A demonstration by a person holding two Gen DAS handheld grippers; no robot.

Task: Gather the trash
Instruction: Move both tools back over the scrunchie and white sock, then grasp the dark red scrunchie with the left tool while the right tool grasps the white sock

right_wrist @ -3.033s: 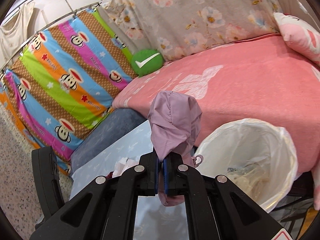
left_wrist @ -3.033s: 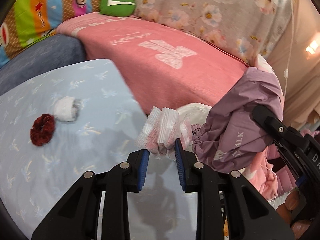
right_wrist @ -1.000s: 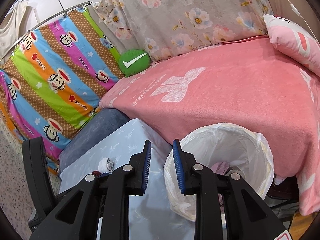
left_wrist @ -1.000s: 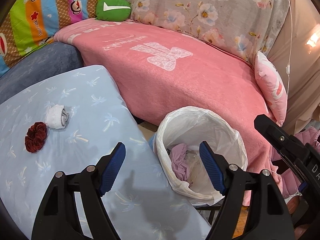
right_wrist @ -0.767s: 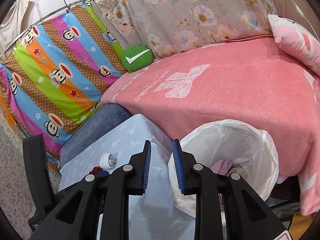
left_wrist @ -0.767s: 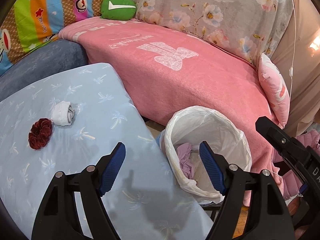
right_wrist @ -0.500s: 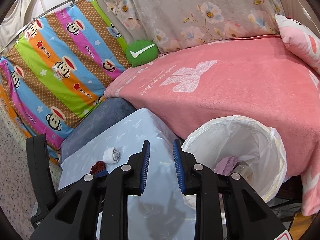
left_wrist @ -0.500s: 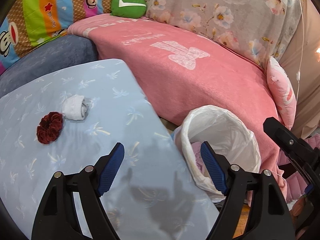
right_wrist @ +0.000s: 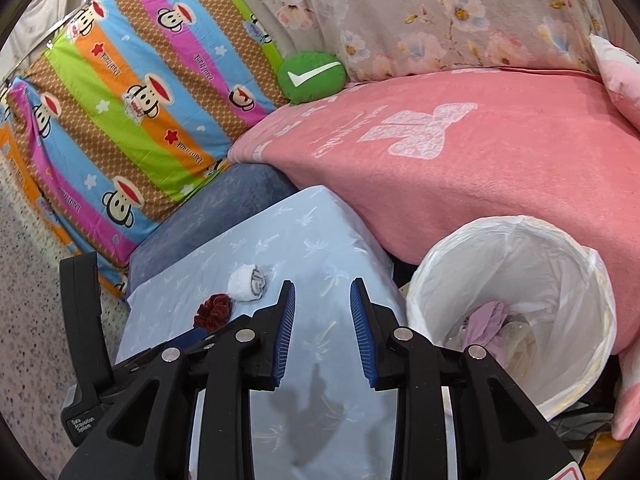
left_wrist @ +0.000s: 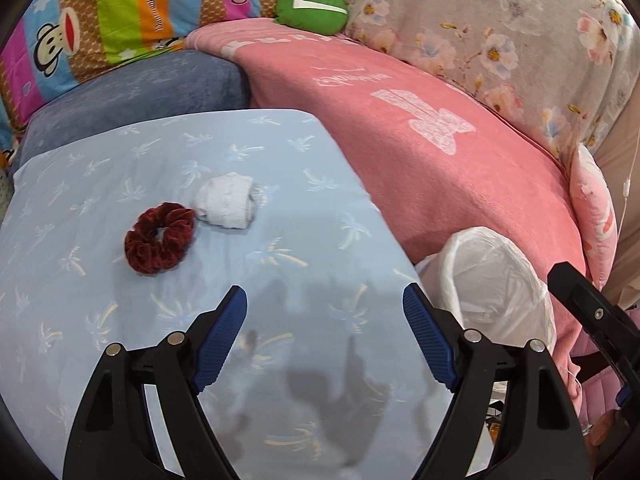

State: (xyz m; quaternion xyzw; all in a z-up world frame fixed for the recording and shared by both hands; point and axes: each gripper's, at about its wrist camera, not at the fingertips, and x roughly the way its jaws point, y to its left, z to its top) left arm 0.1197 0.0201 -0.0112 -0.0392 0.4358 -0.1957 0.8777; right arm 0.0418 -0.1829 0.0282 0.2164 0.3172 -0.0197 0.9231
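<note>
Our left gripper (left_wrist: 323, 334) jaws are wide, right gripper (right_wrist: 322, 330) narrow, both empty; the sock (left_wrist: 227, 206) at 11 o'clock could roll away.

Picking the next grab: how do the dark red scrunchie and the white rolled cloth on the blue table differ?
The scrunchie is dark red, velvety and ring-shaped with an open centre; the rolled cloth is white, a solid bundle with a grey inner layer showing in the right wrist view. The scrunchie lies nearer the left claw; the cloth lies farther, toward the pink blanket. Both rest side by side on the table, ungrasped.
</note>
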